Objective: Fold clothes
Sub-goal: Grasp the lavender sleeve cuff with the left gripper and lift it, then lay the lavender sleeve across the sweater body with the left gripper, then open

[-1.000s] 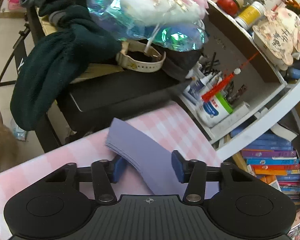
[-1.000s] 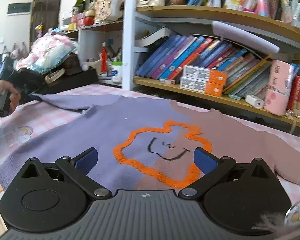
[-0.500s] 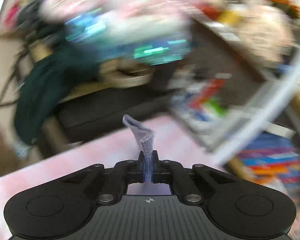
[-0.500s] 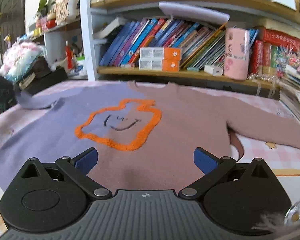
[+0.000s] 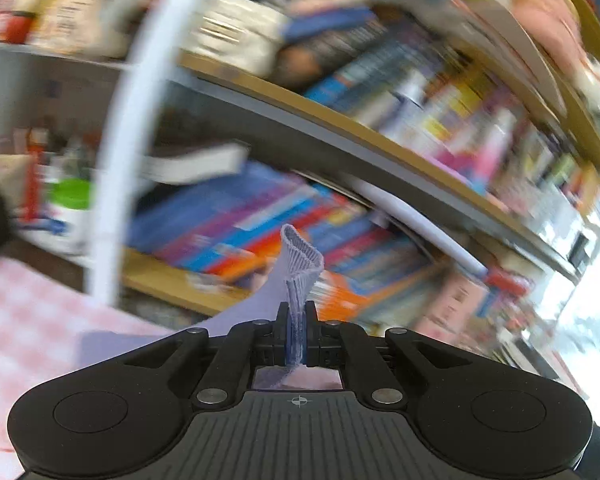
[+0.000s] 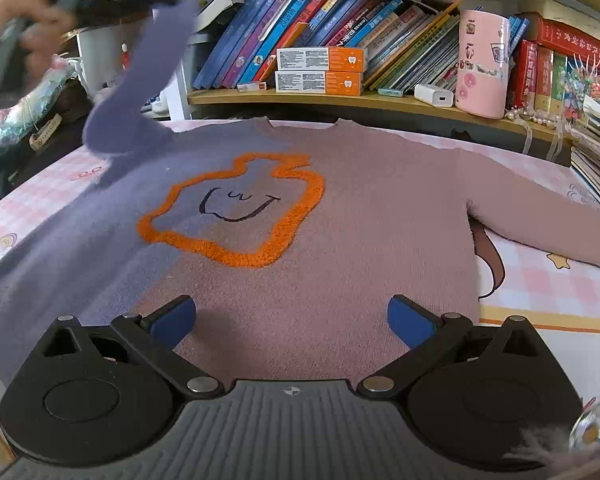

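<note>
Left gripper (image 5: 296, 332): jaws clamped on the ribbed cuff (image 5: 300, 256) of the lilac sleeve (image 6: 140, 80), raised above the sweater (image 6: 340, 208). Right gripper (image 6: 292, 320): jaws wide apart, empty, over the sweater's hem near the table's (image 6: 540, 280) front edge.

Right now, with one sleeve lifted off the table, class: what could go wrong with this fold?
1. The left gripper pinches only the cuff, so it might slip out.
2. The right gripper hangs open above the sweater, pinning nothing; the body may drag.
3. The raised sleeve passes near the cluttered shelf.
</note>
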The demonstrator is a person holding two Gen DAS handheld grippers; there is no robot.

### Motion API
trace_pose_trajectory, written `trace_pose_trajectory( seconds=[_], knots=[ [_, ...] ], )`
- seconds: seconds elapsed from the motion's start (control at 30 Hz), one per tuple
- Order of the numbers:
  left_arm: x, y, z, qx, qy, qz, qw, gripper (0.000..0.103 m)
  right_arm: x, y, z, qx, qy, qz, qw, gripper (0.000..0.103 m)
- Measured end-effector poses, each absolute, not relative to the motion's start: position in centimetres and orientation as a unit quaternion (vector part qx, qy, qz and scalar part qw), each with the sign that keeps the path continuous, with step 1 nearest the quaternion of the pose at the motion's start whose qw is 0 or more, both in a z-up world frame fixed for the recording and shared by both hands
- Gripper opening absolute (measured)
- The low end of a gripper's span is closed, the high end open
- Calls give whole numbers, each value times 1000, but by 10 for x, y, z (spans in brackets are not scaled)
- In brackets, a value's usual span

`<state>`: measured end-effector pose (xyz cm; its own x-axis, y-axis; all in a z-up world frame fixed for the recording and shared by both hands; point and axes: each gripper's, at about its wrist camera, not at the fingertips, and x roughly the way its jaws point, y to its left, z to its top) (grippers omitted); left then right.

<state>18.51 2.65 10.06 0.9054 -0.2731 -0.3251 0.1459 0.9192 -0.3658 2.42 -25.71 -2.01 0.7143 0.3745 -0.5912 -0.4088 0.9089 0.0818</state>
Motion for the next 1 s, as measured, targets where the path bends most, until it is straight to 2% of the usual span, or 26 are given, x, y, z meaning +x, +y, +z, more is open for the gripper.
trace_pose_trajectory(
  seconds=[0.23,0.6,0.7,0.77,1.0],
  knots=[
    [219,-51,81,-127,234,-151,952,3,25,-261,-20,-13,314,223,923,103],
    [233,-89,31,-139,308,-171,926,4,26,-265,-18,-3,315,226,922,103],
    [232,-98,31,-133,324,-195,916,14,26,-269,-18,13,313,230,921,103],
    [227,-101,37,-126,323,-216,913,32,26,-269,-18,13,313,229,921,103],
    [158,-80,76,-85,264,-251,927,68,26,-268,-18,13,314,229,921,103]
  ],
)
